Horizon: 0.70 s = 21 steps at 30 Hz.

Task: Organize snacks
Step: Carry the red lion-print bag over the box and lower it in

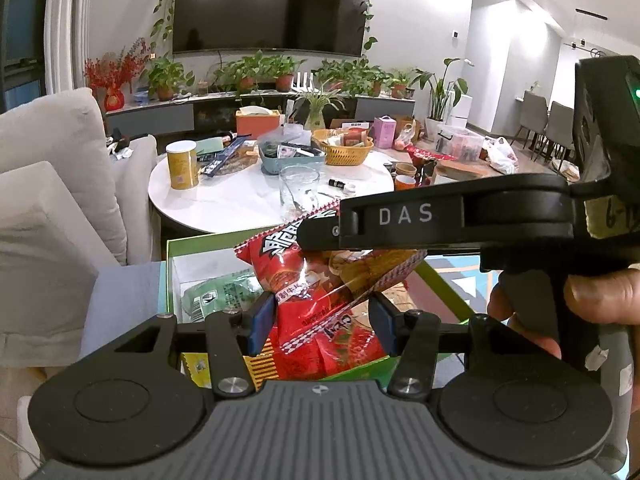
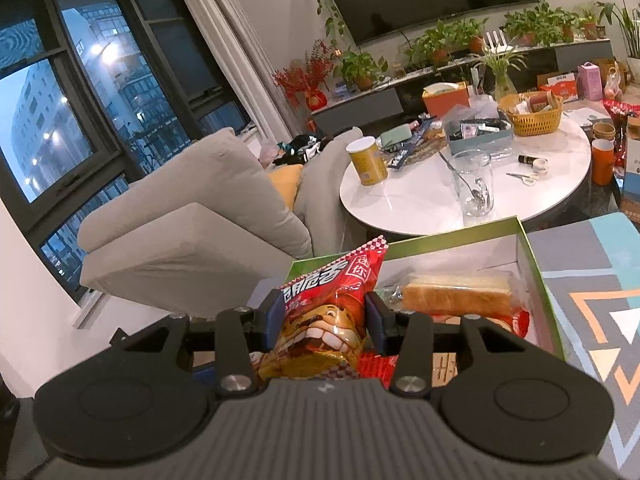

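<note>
Two claws are at work, and each one is clamped on a red snack bag above one green box. The left claw squeezes its red snack bag between two blue pads. This bag is tilted, and its long axis runs from low near the camera up and away to the right, where the right claw's black body crosses in front of its top. The right claw presses on a red and yellow snack bag that stands almost upright, with its checkered sealed edge pointing up and slightly to the right.

I cannot tell whether these are two bags or one bag held at two places.

In the green box lie one wrapped loaf of sliced bread, with its long axis left to right, one green packet, and more red packets below the claws; their number is not clear.

On the round white bench behind the box stand one yellow can, one empty glass with a spoon in it, one yellow wicker basket and one blue-grey tray, both filled with small items. One pair of scissors lies near the glass.
</note>
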Each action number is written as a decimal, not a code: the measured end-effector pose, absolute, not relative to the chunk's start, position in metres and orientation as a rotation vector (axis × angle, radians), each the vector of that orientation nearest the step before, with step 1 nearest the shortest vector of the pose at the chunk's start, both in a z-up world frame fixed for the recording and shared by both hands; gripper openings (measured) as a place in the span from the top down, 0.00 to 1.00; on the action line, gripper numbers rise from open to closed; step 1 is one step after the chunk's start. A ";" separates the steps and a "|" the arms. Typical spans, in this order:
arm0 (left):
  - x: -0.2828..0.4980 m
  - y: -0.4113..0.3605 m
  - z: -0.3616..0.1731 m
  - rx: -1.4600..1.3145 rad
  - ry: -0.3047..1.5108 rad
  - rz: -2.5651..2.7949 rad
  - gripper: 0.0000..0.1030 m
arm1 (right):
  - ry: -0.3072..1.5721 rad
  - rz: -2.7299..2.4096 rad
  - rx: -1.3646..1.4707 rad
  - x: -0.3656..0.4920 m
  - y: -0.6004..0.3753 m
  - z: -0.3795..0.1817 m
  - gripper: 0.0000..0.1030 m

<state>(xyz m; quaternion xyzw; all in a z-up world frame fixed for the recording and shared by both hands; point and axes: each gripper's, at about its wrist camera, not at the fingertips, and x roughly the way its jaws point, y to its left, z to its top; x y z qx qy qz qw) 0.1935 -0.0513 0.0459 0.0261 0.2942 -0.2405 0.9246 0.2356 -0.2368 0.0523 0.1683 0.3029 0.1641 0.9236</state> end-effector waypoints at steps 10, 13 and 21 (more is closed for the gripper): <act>0.212 -0.052 0.034 0.069 0.635 -0.478 0.52 | 0.655 0.330 0.352 0.250 -0.231 0.040 0.52; 0.217 -0.055 0.025 0.106 0.652 -0.435 0.52 | 0.659 0.314 0.340 0.252 -0.231 0.035 0.52; 0.213 -0.041 0.024 0.066 0.686 -0.383 0.52 | 0.608 0.242 0.317 0.226 -0.246 0.042 0.52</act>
